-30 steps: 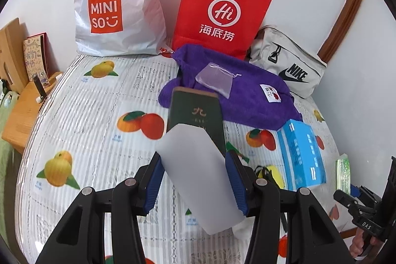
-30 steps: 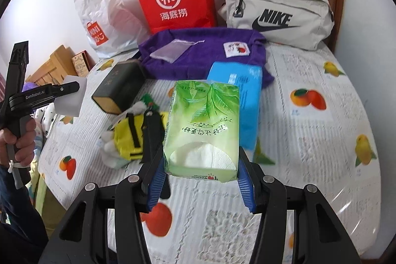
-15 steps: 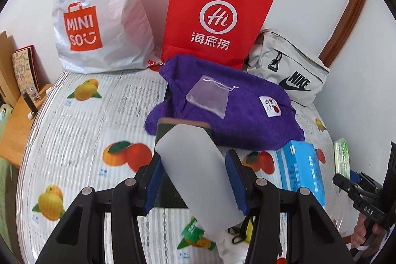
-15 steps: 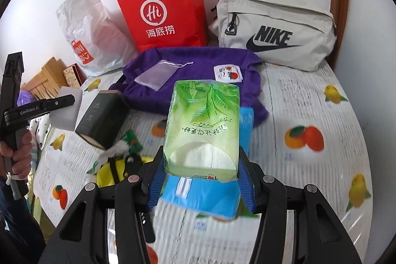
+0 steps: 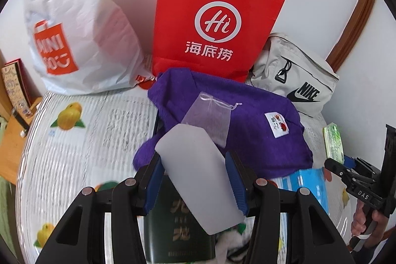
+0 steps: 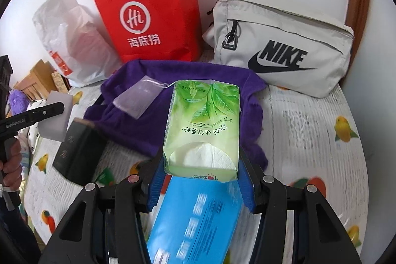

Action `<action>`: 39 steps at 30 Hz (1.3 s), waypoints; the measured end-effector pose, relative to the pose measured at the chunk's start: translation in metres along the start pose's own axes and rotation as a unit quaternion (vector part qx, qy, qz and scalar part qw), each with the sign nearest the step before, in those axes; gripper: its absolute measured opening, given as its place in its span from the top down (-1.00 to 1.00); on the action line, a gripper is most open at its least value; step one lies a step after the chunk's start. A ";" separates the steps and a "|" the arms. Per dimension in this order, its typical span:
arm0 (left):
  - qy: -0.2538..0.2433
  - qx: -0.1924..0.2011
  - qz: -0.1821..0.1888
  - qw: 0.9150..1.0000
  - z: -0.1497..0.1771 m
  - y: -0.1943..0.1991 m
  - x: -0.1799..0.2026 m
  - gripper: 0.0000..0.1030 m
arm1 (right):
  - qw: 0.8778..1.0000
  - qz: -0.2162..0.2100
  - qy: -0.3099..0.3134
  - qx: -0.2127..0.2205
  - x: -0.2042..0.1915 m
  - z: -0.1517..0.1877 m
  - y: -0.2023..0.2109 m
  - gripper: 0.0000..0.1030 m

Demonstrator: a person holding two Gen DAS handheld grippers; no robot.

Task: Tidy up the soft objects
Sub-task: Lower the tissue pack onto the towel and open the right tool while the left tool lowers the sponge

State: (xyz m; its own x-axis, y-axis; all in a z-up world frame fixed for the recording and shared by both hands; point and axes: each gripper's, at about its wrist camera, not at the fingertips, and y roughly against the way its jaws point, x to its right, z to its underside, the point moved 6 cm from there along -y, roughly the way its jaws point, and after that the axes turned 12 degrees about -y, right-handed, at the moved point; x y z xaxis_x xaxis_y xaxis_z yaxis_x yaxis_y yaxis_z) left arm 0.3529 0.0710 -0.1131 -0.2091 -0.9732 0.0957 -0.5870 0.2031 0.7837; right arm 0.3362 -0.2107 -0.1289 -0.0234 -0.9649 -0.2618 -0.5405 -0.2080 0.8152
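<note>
1. Over the purple towel (image 5: 247,130): left gripper (image 5: 195,180), jaws clamped on a white sponge block (image 5: 200,180).
2. Right gripper (image 6: 201,165), jaws clamped on a green tissue pack (image 6: 203,125), near edge of the towel.
3. Blue tissue pack (image 6: 198,219) lies on the bed just below the towel.
4. Sheer pouch (image 5: 210,120) on the towel.
5. Red paper bag (image 5: 215,16) stands upright behind the towel.

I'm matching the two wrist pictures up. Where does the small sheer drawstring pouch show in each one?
Left wrist: sheer pouch at centre, lying on the purple towel, just above the white block in the left claw.
Right wrist: sheer pouch left of centre, on the same towel.
Shared landmark: the red paper bag behind the towel.
</note>
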 end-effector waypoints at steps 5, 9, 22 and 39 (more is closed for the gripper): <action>-0.005 -0.007 0.004 1.000 -0.018 -0.022 0.002 0.07 | 1.000 0.010 -0.004 -0.013 0.002 -0.023 -0.034 -0.02; -0.011 -0.016 0.009 1.000 -0.031 -0.042 0.004 0.07 | 0.999 0.009 -0.010 -0.034 0.004 -0.032 -0.061 -0.02; -0.021 -0.062 0.025 0.998 -0.037 -0.102 0.018 0.07 | 0.995 0.018 -0.015 -0.094 0.009 -0.029 -0.112 -0.02; -0.037 -0.107 0.008 0.993 -0.030 -0.135 0.025 0.00 | 0.993 0.032 -0.011 -0.115 0.016 -0.028 -0.129 -0.03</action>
State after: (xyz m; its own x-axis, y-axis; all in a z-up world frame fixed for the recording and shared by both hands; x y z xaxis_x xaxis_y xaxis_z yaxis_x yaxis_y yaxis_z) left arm 0.4508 0.0160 -0.1984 -0.2789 -0.9577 0.0706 -0.4042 0.1838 0.8960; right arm 0.4292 -0.2034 -0.2239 -0.0712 -0.9743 -0.2139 -0.3303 -0.1793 0.9267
